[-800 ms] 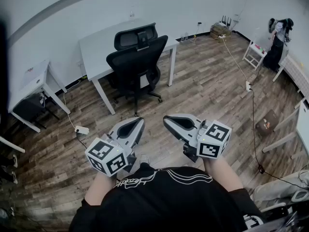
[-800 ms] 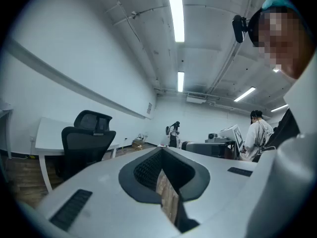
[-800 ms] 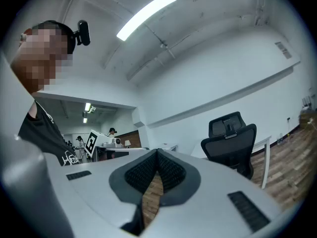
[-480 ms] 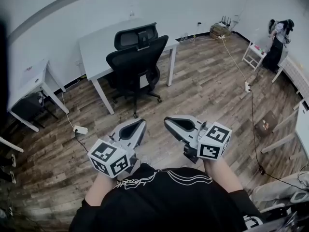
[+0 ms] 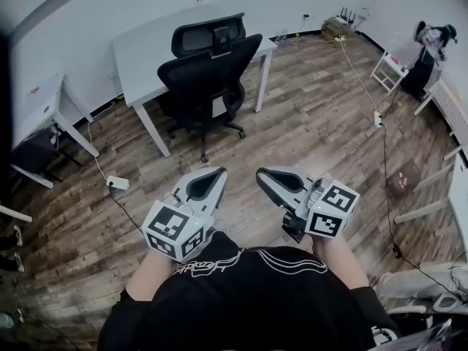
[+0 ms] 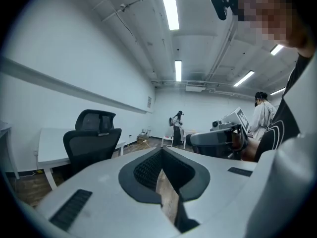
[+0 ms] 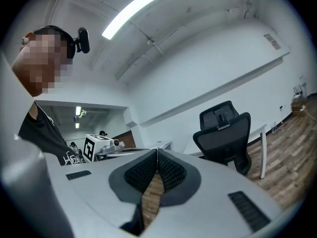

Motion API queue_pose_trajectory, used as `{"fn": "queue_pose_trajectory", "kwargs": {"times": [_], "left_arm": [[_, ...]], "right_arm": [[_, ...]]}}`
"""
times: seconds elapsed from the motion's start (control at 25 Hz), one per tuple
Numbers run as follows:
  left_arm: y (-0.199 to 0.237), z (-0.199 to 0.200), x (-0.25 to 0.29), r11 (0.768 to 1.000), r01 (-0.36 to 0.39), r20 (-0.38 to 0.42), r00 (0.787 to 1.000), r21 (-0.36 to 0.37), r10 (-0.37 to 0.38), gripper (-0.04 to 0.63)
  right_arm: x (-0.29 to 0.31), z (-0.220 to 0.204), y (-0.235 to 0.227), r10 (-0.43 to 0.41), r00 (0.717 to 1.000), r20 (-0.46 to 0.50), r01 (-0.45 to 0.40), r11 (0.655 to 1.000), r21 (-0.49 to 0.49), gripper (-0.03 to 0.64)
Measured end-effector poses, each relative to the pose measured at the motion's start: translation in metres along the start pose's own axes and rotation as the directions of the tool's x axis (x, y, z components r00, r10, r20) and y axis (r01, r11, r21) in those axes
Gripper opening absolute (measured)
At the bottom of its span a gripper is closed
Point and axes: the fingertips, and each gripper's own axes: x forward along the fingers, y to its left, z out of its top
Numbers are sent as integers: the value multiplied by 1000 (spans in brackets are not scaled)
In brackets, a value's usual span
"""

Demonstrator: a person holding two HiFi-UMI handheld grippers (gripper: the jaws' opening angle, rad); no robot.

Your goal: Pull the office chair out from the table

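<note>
A black office chair [image 5: 207, 77] with a headrest stands tucked against the white table [image 5: 139, 50] at the far wall. The chair [image 6: 91, 145] also shows at the left of the left gripper view, and the chair [image 7: 224, 135] at the right of the right gripper view. My left gripper [image 5: 219, 172] and right gripper [image 5: 260, 174] are held side by side in front of my chest, well short of the chair. Both are shut with nothing between the jaws, tips meeting in each gripper view [image 6: 161, 149] [image 7: 157, 151].
A second white desk [image 5: 36, 119] stands at the left. A power strip [image 5: 117, 183] and cables lie on the wood floor. A small white side table [image 5: 387, 70] and a person [image 5: 431, 46] are at the far right. Another desk [image 5: 457, 196] edges in on the right.
The view has shifted forward slightly: chair and table sit higher in the head view. Both grippers stay shut and have moved a little forward.
</note>
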Motion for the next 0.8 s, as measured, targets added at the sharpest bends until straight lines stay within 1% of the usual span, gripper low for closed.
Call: {"fn": "queue_pose_trajectory", "kwargs": {"times": [0.16, 0.24, 0.32, 0.4, 0.6, 0.72, 0.8], "left_arm": [[33, -2, 22, 999, 44, -7, 999, -2, -44, 6], [57, -5, 36, 999, 53, -17, 998, -7, -53, 6], [83, -10, 49, 999, 47, -36, 998, 1, -47, 6], [109, -14, 60, 999, 41, -54, 998, 18, -40, 6], [173, -11, 75, 999, 40, -63, 997, 16, -39, 6], [209, -5, 77, 1000, 6, -55, 998, 18, -5, 6], [225, 0, 78, 1000, -8, -47, 999, 23, 9, 6]], "right_arm": [[28, -4, -26, 13, 1000, -22, -13, 999, 31, 36], [45, -3, -51, -15, 1000, -21, 16, 999, 49, 35], [61, -2, -82, -68, 998, -13, 68, 994, 84, 37], [79, -2, -107, -100, 995, -21, 101, 990, 99, 37], [135, 8, -144, -91, 994, -53, 97, 988, 117, 37], [160, 16, -154, -92, 994, -56, 98, 989, 114, 37], [169, 20, -160, -95, 994, -52, 100, 988, 115, 37]]}}
